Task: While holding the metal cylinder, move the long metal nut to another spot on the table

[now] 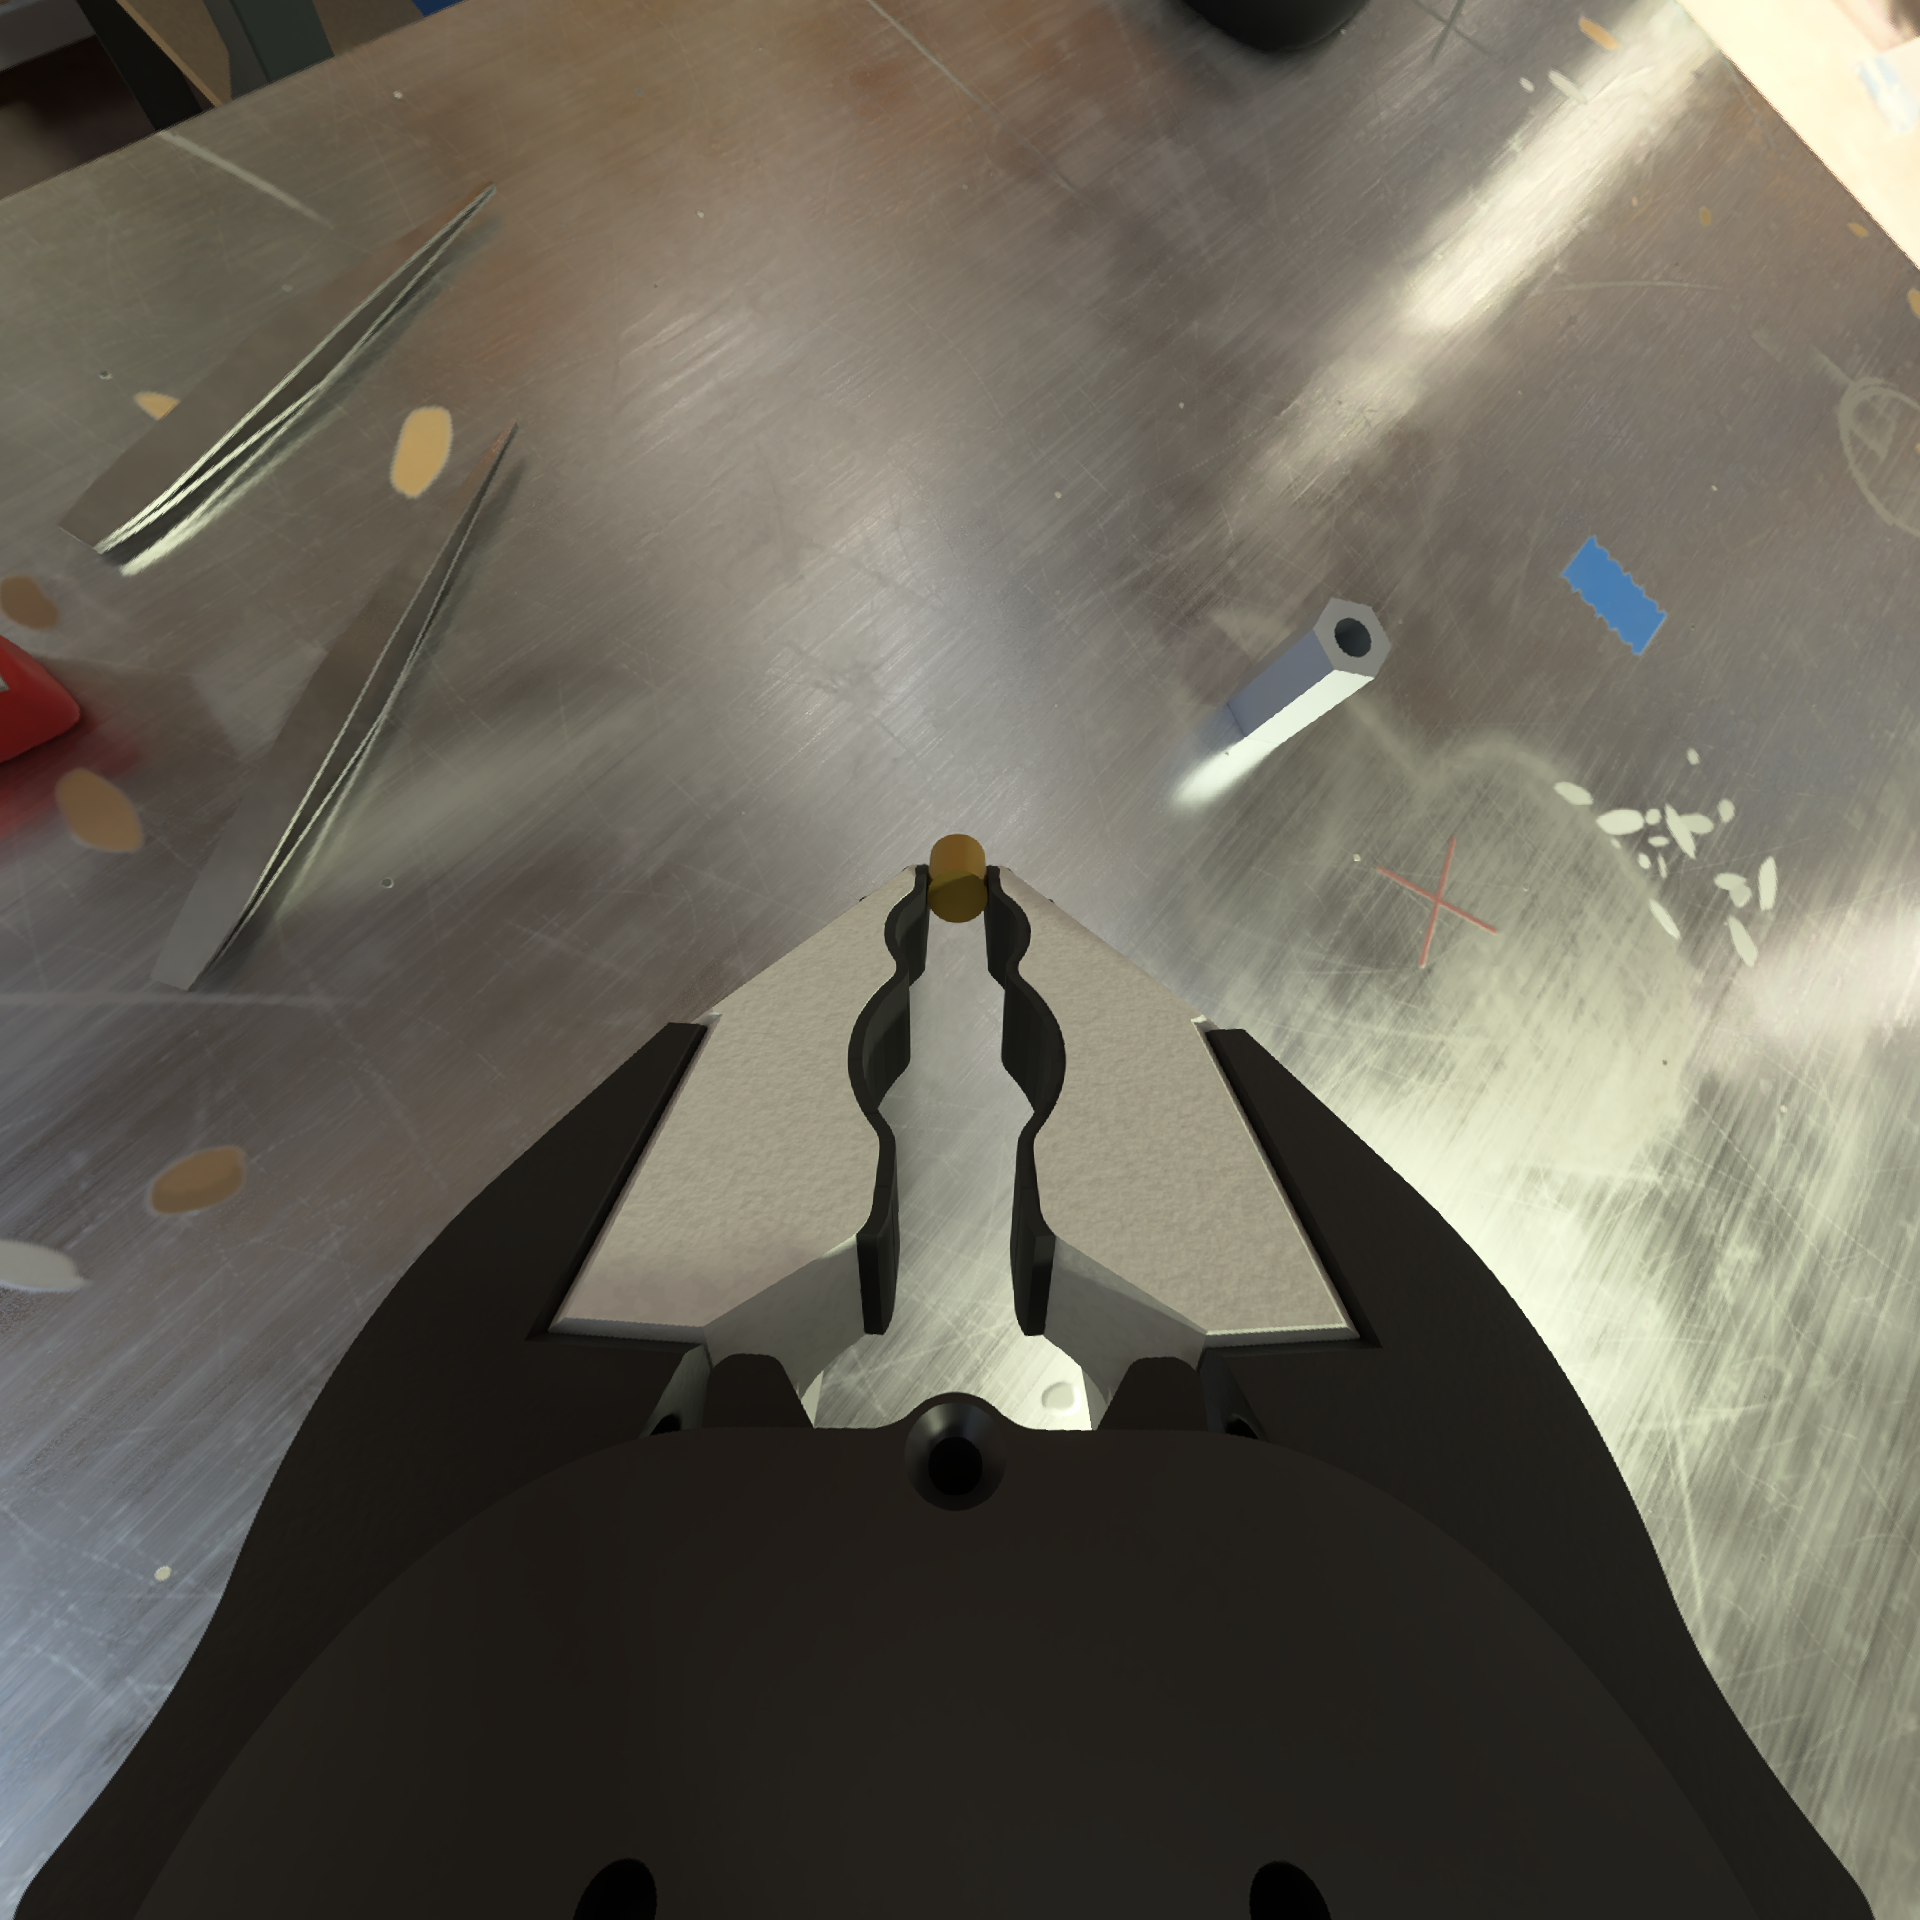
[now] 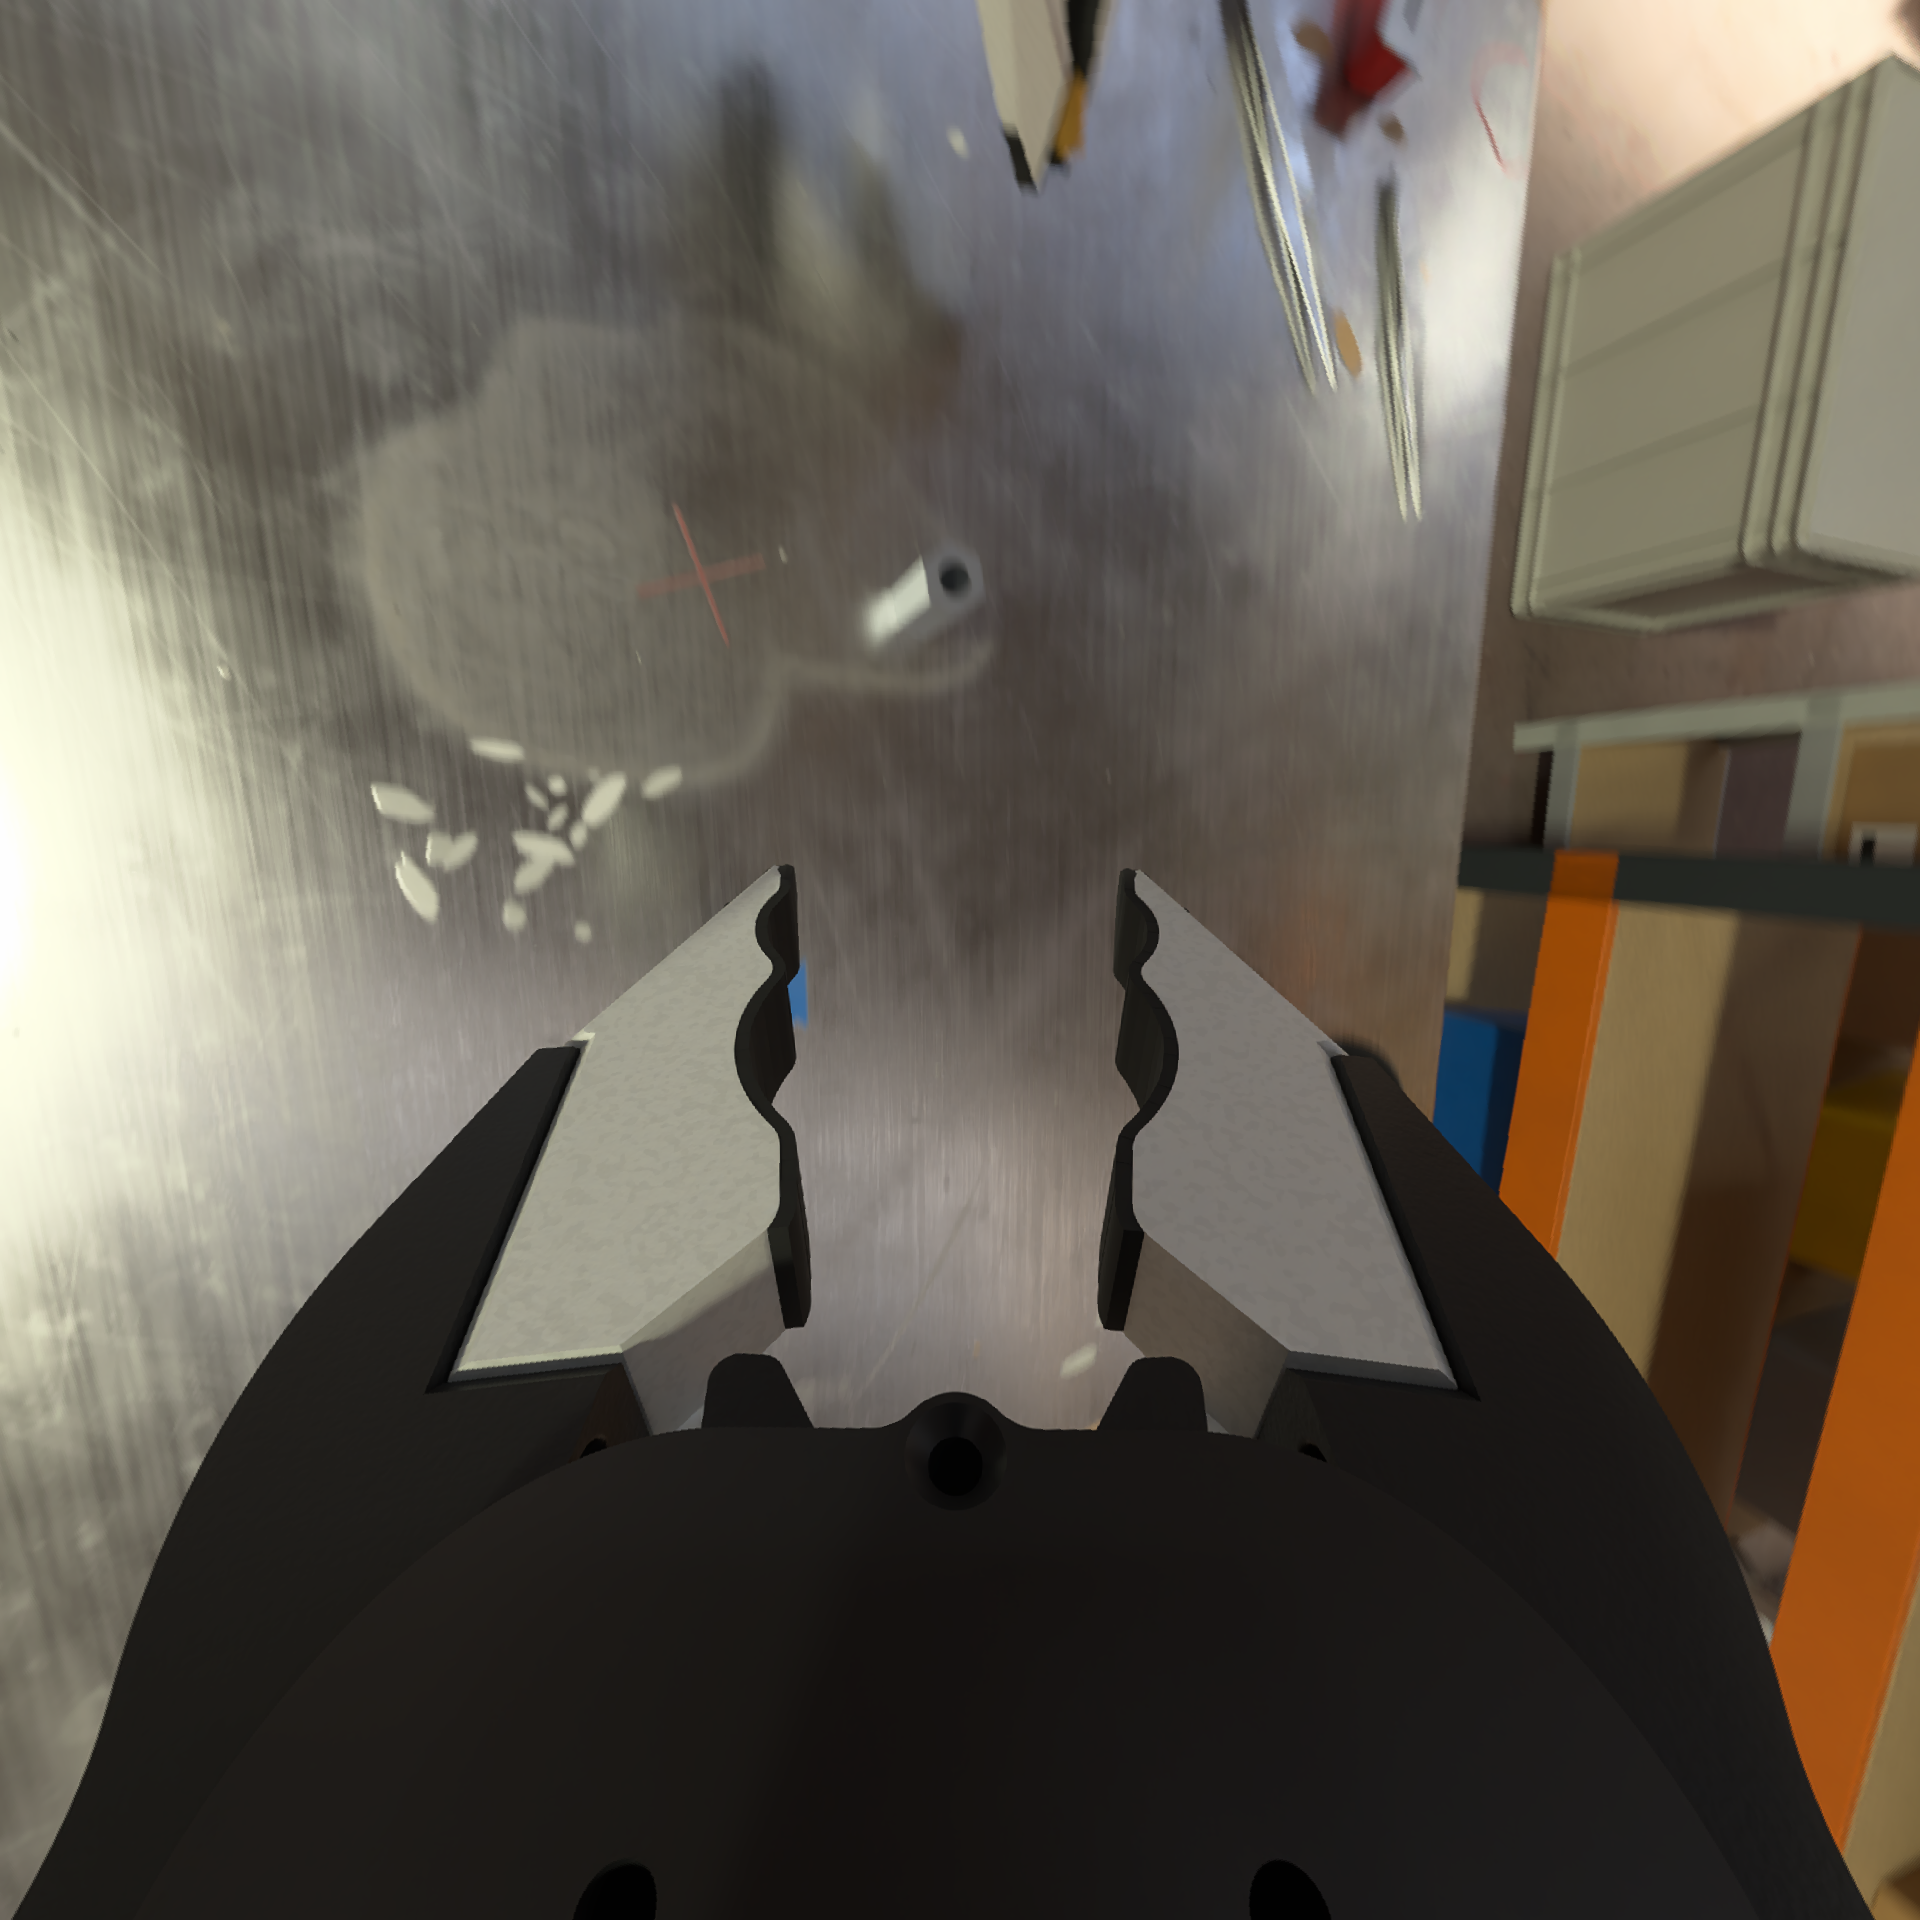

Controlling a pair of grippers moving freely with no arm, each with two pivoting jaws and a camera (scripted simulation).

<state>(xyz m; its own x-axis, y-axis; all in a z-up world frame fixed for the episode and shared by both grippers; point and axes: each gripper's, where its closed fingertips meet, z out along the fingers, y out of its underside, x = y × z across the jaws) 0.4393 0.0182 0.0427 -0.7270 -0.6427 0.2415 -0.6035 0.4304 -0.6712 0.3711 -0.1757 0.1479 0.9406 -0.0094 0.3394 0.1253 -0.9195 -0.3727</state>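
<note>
My left gripper point(image 1: 957, 873) is shut on a small brass-coloured metal cylinder point(image 1: 957, 879), pinched at its fingertips above the table. The long metal nut point(image 1: 1311, 680), a grey hexagonal tube with a round hole at its end, lies on the steel table to the right and farther off. In the right wrist view the nut point(image 2: 920, 597) lies ahead of my right gripper point(image 2: 956, 883), which is open and empty and well short of it. Part of the left gripper point(image 2: 1044, 83) shows at the top of that view.
The scratched metal table point(image 1: 935, 416) holds thin metal strips point(image 1: 343, 707) and a red object point(image 1: 26, 707) at the left, and blue tape point(image 1: 1614, 608), a red cross mark point(image 1: 1439, 902) and white flecks point(image 1: 1673, 831) at the right. The table's edge point(image 2: 1486, 623) runs along the right, with shelving point(image 2: 1714, 395) beyond.
</note>
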